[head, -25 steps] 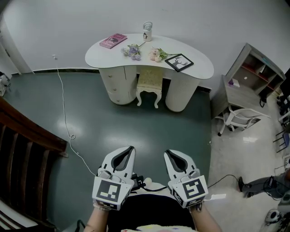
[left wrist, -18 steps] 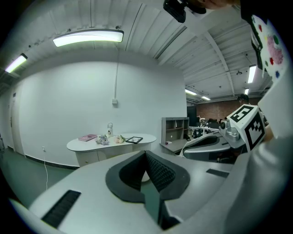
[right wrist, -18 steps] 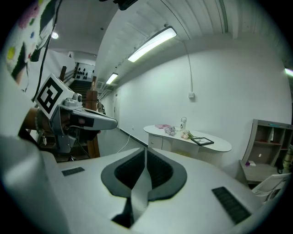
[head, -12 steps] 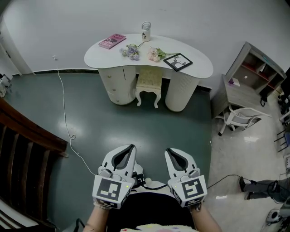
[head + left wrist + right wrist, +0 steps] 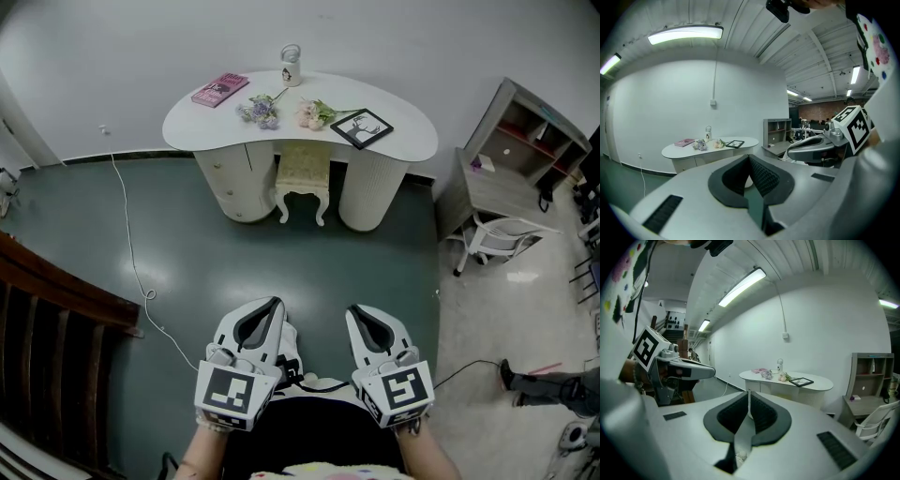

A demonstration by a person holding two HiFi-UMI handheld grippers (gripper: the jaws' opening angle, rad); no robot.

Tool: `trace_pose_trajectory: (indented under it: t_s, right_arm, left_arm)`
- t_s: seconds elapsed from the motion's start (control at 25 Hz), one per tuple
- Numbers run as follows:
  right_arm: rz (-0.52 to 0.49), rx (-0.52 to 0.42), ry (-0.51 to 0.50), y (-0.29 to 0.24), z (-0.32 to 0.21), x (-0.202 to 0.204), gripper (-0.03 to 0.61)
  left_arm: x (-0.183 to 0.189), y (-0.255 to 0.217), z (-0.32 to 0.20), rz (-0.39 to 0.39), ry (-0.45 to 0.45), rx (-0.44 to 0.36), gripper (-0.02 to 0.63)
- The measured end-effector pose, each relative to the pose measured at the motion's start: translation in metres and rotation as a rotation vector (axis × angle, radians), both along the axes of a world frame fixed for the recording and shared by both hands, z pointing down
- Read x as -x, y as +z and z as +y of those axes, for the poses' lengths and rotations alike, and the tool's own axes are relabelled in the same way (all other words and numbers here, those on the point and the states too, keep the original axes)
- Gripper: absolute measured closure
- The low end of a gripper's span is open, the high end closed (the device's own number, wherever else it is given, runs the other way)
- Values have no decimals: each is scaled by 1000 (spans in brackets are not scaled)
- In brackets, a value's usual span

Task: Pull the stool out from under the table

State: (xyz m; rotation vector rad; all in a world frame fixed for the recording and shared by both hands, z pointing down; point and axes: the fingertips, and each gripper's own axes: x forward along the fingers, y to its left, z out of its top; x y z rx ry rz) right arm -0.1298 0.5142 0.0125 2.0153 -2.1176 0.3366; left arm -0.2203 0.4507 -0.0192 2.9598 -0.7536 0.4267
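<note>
A cream stool (image 5: 302, 178) with a padded seat and curved white legs stands tucked between the two pedestals of the white curved table (image 5: 394, 145) at the far wall. The table (image 5: 679, 151) (image 5: 820, 382) shows small and distant in both gripper views; the stool is hidden there behind the jaws. My left gripper (image 5: 273, 306) and right gripper (image 5: 354, 312) hover side by side close to my body, well short of the stool. Both are shut with nothing between the pads.
On the table lie a pink book (image 5: 220, 89), a white jar (image 5: 290, 64), two small bouquets (image 5: 286, 112) and a black picture frame (image 5: 362, 127). A white cable (image 5: 127, 244) trails over the green floor. A wooden railing (image 5: 56, 323) stands left; a grey desk (image 5: 502, 183) and white chair (image 5: 492, 239) stand right.
The view has shifted a little towards the table, which now sits slightly further left and higher in the head view. The grippers hold the same pose, still shut.
</note>
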Motion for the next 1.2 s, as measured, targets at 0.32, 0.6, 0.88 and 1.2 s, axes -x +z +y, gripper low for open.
trace_pose_trajectory:
  t_s: [0.32, 0.6, 0.88, 1.2]
  right_arm:
    - [-19, 2, 29, 1, -61, -16, 537]
    - [-28, 8, 69, -4, -132, -37, 537]
    - [-14, 34, 98, -8, -201, -55, 537]
    - [10, 54, 129, -8, -268, -76, 537]
  left_arm:
    - [-16, 6, -57, -27, 29, -12, 597]
    - [-39, 7, -130, -32, 77, 2, 597]
    - [-67, 0, -206, -11, 122, 19, 597]
    - [-94, 3, -275, -5, 179, 28, 597]
